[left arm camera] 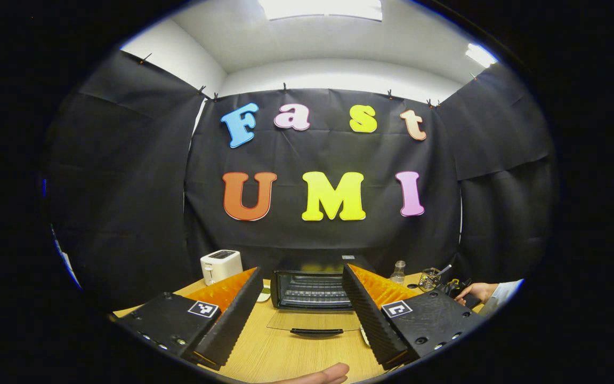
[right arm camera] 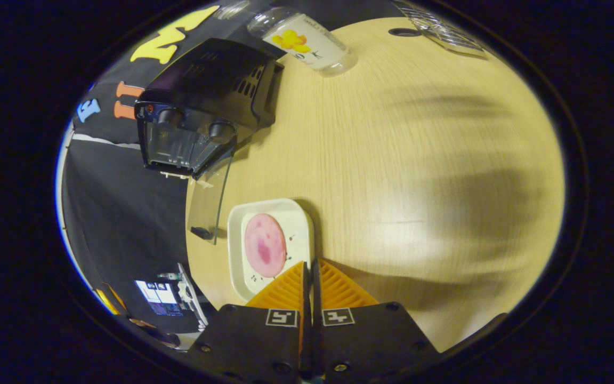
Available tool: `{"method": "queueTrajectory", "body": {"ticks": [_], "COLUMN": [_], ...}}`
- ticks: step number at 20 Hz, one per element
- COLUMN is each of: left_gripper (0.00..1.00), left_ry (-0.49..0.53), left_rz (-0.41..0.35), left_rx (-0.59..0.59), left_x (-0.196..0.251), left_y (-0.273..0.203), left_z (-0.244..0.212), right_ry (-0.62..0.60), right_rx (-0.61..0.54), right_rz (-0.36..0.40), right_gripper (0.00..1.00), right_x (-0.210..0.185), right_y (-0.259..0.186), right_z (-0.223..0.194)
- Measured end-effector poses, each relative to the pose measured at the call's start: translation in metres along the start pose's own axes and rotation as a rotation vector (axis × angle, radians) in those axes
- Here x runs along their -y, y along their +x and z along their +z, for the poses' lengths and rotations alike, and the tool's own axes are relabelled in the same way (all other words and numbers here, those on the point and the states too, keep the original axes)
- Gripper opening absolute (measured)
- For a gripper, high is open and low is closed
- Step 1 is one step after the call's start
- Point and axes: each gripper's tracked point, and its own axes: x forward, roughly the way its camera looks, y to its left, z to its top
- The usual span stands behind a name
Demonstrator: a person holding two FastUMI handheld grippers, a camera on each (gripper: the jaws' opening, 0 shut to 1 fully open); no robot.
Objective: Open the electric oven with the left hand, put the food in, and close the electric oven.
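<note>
Your left claw [left arm camera: 303,290] stands with fingers wide apart, facing the black electric oven [left arm camera: 311,289], whose glass door [left arm camera: 315,321] lies open on the wooden worktop [left arm camera: 285,354]. Your right claw [right arm camera: 309,266] appears clamped on the white square plate [right arm camera: 300,224] bearing the pink round food slice [right arm camera: 264,245].

Black electric oven [left arm camera: 311,290] with a clear glass door [right arm camera: 211,200] on a pale wood-grain table [right arm camera: 403,160]; white plate [right arm camera: 296,224] carrying a pink round slice of food [right arm camera: 265,244] blotched darker pink; white toaster [left arm camera: 220,265]; clear bottle [right arm camera: 307,40] with a yellow flower label
</note>
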Motion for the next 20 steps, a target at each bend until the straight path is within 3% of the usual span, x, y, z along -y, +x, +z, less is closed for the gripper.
{"method": "queueTrajectory", "body": {"ticks": [7, 20], "left_gripper": [0.95, 0.95], "left_ry": [0.015, 0.067], "left_rz": [-0.032, -0.005], "left_rx": [-0.004, -0.002], "left_x": [-0.001, -0.039], "left_y": [-0.011, -0.044], "left_z": [-0.002, -0.006], "right_ry": [0.034, -0.015], "right_rx": [0.064, 0.19], "right_rz": [-0.055, -0.01], "right_gripper": [0.01, 0.04], "right_x": [0.001, -0.035], "right_y": [-0.002, -0.021], "right_z": [0.002, 0.006]}}
